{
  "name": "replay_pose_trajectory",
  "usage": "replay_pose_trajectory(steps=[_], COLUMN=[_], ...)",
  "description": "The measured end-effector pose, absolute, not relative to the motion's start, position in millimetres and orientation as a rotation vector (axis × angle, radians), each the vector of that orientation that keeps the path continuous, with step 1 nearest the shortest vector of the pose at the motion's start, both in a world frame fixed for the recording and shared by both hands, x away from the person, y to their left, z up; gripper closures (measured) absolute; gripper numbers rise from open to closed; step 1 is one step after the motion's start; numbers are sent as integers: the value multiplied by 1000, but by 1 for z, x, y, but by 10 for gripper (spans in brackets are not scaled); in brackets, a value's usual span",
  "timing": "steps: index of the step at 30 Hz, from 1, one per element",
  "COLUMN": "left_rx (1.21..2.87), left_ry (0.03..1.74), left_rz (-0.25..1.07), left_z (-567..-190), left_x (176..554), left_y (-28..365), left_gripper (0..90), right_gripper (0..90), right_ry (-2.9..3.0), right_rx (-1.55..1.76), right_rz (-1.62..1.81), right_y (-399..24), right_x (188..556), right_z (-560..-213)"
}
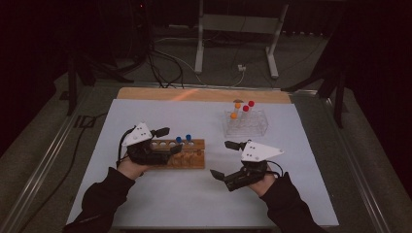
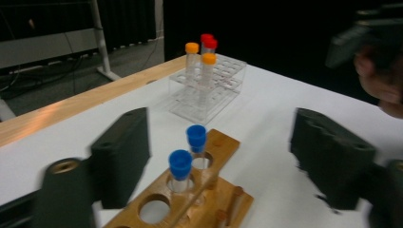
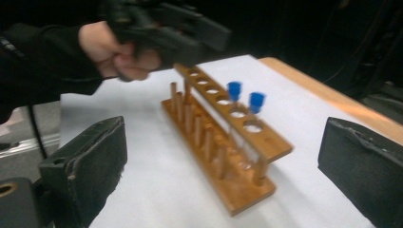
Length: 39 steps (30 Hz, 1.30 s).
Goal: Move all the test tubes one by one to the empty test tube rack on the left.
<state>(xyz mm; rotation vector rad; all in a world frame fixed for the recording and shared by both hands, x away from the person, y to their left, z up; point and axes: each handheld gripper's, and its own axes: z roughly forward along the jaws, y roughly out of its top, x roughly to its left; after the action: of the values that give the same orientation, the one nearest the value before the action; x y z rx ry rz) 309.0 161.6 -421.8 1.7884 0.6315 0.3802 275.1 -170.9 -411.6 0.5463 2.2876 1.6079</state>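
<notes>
- Black jaws of left hand-held gripper (image 2: 218, 166) wide apart, nothing pressed between them, astride the near end of a wooden test-tube rack (image 2: 190, 199).
- Two blue-capped test tubes (image 2: 181, 166) upright in neighbouring holes of that rack, in the gap between the jaws, touched by neither pad.
- Seen from above: left hand-held gripper (image 1: 165, 141) over the left part of the wooden test-tube rack (image 1: 187, 155), held in a left hand (image 1: 130, 167) with a dark sleeve coming in from the bottom edge.
- Blue-capped test tubes (image 1: 183, 141) standing toward the rack's right half, just beyond the gripper's jaws.
- Right hand-held gripper (image 1: 226, 159) near the front right of the bench (image 1: 145, 204), jaws spread, empty, pointed left toward the rack and apart from it.
- From the right gripper view: right hand-held gripper (image 3: 223, 161) with both black jaws far apart and bare white bench between them; wooden test-tube rack (image 3: 223, 142) lying diagonally ahead, blue-capped test tubes (image 3: 244, 97) in its upper bar, left hand and its gripper blurred above the far end.
- Farther back on the bench, well apart from the wooden rack: clear plastic rack (image 1: 245, 122) holding two orange-capped tubes (image 1: 235, 110) and two red-capped tubes (image 1: 248, 106).
- White covering over the bench, bare wood strip along the far edge.
</notes>
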Motion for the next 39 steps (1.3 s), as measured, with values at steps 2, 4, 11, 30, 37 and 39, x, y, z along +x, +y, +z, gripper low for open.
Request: replay_pose_trajectory(steps=[2, 4, 11, 30, 37, 39], left_rx=[1776, 1783, 1778, 1794, 1780, 1780], left_ry=[625, 590, 537, 536, 536, 538], left_rz=[368, 341, 314, 290, 299, 299], left_z=[-420, -418, -417, -434, -433, -433], left_x=[303, 297, 277, 260, 261, 261], left_y=[164, 166, 168, 170, 172, 173], left_gripper=[155, 69, 10, 6, 6, 6], right_gripper=[22, 22, 22, 83, 205, 238], right_ry=[2260, 2241, 2150, 2077, 2081, 2086], right_rx=[565, 600, 708, 975, 1016, 1022], right_rz=[1604, 1587, 1548, 1408, 1363, 1343], right_y=[-175, -179, -192, -218, -233, -236], right_x=[279, 284, 310, 386, 401, 404], right_z=[-407, -401, -388, -429, -445, -448])
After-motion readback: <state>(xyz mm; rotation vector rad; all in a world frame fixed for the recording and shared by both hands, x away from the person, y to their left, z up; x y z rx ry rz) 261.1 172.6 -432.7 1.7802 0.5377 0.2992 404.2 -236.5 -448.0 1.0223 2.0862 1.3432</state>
